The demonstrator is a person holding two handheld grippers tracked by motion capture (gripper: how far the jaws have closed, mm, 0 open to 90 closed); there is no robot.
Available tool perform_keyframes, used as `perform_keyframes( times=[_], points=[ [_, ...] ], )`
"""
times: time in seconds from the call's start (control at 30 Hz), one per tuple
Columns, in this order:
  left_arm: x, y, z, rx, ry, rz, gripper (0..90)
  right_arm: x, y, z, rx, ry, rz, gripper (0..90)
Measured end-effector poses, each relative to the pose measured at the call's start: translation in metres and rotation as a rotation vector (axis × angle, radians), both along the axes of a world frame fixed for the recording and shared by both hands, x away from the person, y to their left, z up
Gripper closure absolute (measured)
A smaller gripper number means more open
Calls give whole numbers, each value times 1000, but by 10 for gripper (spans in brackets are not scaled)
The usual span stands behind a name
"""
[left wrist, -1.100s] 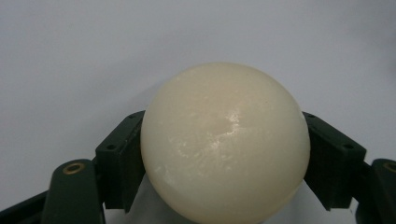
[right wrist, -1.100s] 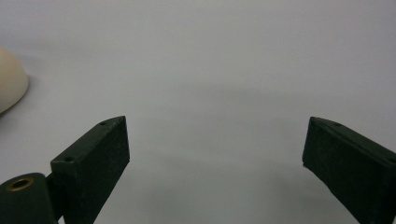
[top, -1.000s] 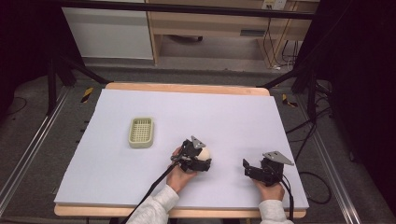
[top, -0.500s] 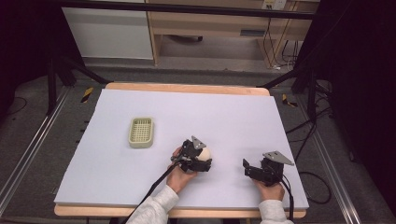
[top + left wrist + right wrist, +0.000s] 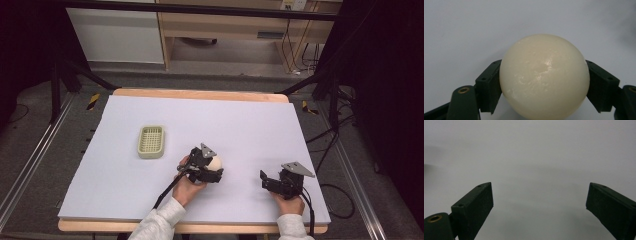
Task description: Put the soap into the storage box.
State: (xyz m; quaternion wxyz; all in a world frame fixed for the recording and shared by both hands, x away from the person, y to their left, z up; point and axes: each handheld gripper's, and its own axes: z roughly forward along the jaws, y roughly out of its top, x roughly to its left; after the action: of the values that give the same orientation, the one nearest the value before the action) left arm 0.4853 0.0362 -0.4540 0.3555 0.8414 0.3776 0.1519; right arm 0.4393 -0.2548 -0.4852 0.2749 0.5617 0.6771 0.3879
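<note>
From my feed I log a wooden table [image 5: 200,94] covered by a pale sheet [image 5: 260,125]. Behind it are a white cabinet panel [image 5: 115,35], a wooden shelf unit [image 5: 225,25] and hanging cables [image 5: 295,50]. Yellow-black tape marks [image 5: 93,101] lie on the grey floor [image 5: 45,130], and metal rails [image 5: 30,165] flank the table

One camera sits high above my side and looks forward and down on the whole table [image 5: 125,200]. One camera rides on each of my grippers and looks along its jaws from very close – the left one at a ball [image 5: 544,77], the right one at the white top. All three views share that top.
</note>
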Motion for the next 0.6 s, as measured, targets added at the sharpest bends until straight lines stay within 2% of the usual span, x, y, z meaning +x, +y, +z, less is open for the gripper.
perform_keyframes(
  times=[0.27, 0.6],
  points=[
    [-3, 12, 13, 14, -12, -14, 240, 0, 0, 0, -1, -1, -1, 78],
    [-3, 32, 26, 22, -24, 4, 240, 0, 0, 0, -4, -3, 0, 78]
  ],
)
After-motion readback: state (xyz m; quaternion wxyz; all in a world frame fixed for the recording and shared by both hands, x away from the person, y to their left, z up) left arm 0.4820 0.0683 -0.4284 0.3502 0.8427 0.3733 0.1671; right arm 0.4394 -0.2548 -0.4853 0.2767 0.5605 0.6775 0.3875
